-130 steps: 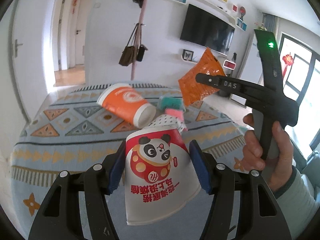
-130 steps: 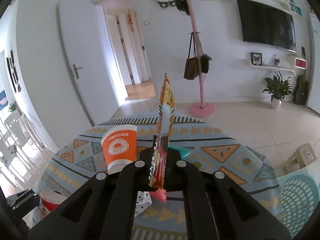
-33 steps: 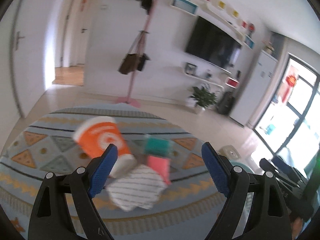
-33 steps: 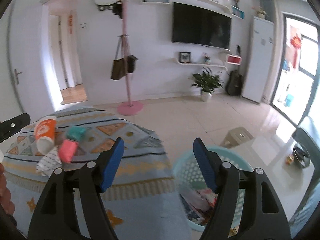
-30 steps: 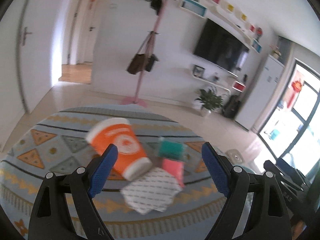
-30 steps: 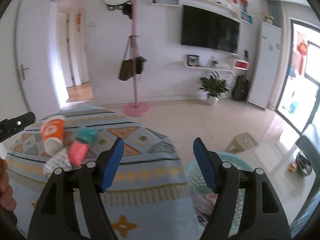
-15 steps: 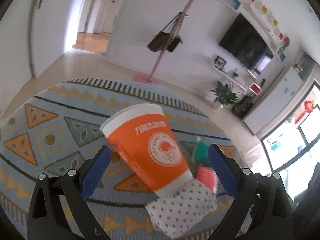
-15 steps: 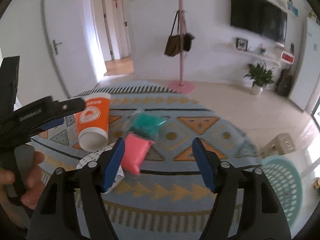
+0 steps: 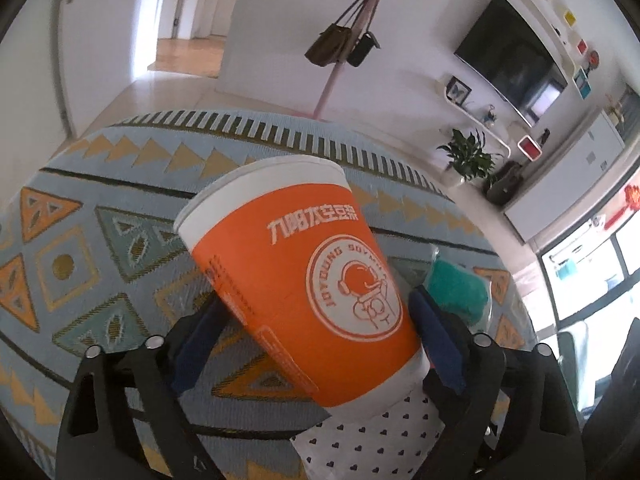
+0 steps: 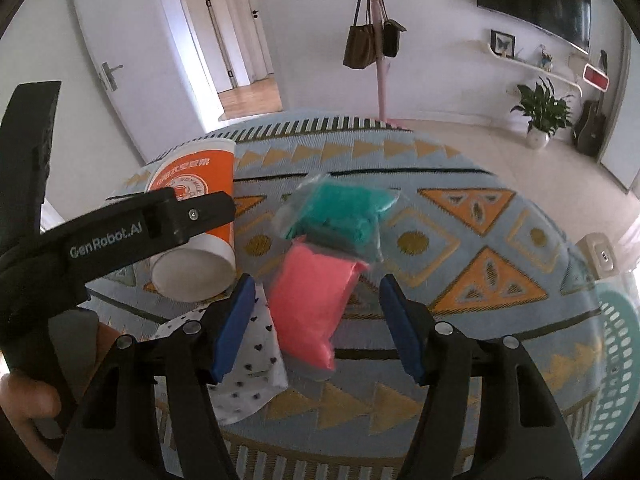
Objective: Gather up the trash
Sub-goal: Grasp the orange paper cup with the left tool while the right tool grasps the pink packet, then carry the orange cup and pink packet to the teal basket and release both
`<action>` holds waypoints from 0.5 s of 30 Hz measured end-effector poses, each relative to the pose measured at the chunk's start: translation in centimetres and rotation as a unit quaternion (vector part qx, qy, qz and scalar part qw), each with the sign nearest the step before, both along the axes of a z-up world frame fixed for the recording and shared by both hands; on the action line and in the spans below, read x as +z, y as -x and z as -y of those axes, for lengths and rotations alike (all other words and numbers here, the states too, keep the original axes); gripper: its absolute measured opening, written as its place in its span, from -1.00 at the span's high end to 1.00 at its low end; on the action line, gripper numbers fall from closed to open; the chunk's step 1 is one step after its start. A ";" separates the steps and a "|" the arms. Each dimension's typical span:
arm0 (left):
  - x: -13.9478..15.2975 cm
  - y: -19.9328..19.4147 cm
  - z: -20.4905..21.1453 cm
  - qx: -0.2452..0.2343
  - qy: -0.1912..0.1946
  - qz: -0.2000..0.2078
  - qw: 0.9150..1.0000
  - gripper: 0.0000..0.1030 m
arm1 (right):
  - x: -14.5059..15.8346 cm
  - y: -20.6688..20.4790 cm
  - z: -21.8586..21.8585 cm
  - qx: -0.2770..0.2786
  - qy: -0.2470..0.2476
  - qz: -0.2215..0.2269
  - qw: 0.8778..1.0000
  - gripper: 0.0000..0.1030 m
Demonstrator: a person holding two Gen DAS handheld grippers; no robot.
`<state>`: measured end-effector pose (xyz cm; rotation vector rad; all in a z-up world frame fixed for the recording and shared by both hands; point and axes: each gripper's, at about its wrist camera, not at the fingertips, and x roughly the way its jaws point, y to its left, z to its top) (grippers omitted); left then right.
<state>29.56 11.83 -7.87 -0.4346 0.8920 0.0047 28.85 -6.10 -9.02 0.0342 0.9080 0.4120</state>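
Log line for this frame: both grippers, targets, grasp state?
left gripper: closing around orange cup, no grip | right gripper: closing around pink packet, no grip

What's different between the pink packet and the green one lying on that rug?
The pink packet is bright pink and lies nearer the camera, between the open jaws of the right gripper; the green packet is teal and lies farther back, outside them. The pink packet looks smooth and flat; the green packet looks lumpier, with crinkled clear wrapping showing round it. Both lie on the patterned rug, apparently touching end to end.
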 end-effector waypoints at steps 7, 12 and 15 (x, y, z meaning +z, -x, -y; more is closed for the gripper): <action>-0.2 2.1 -0.6 -0.023 0.013 -0.002 1.000 -0.14 | 0.3 1.5 -0.5 0.017 -0.002 0.005 1.000 0.27; 0.4 5.5 -0.6 -0.030 -0.008 0.016 0.999 -0.13 | 1.0 3.6 -0.5 0.030 0.000 0.015 0.999 0.37; 1.0 7.5 -0.5 -0.032 -0.011 0.028 0.999 -0.13 | 1.4 4.6 0.1 0.031 -0.009 0.015 0.999 0.39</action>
